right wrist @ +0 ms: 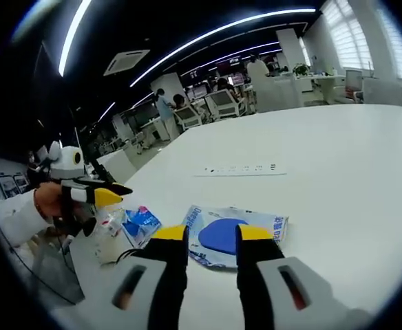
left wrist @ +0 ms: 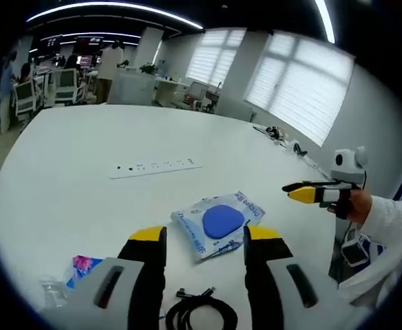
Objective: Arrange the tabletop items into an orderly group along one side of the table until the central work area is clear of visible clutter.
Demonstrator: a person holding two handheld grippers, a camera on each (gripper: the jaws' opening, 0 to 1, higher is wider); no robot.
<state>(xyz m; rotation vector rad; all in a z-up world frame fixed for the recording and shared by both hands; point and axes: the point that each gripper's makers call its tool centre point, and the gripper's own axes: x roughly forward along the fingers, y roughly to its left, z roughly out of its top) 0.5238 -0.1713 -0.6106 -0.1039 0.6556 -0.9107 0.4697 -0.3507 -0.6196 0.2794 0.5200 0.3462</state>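
Observation:
A pale blue packet (left wrist: pixel 218 221) with a dark blue round pad inside lies flat on the white table (left wrist: pixel 84 144), just beyond my left gripper (left wrist: pixel 206 237), which is open and holds nothing. A coiled black cable (left wrist: pixel 201 313) lies under its jaws, with a small blue-and-pink packet (left wrist: pixel 84 267) and a clear plastic piece (left wrist: pixel 49 292) to the left. In the right gripper view the same pale blue packet (right wrist: pixel 232 234) lies past my open, empty right gripper (right wrist: pixel 213 235). The small packet (right wrist: pixel 140 223) is to its left. Each gripper appears in the other's view, hand-held: right gripper (left wrist: pixel 310 192), left gripper (right wrist: pixel 101 196).
A white power strip (left wrist: pixel 156 166) (right wrist: pixel 242 168) is set into the table's middle. Small cables and items (left wrist: pixel 278 132) lie at the far right edge. Office chairs, desks and people (left wrist: pixel 108 65) stand beyond the table. A person's white sleeve (left wrist: pixel 394 220) is at the right.

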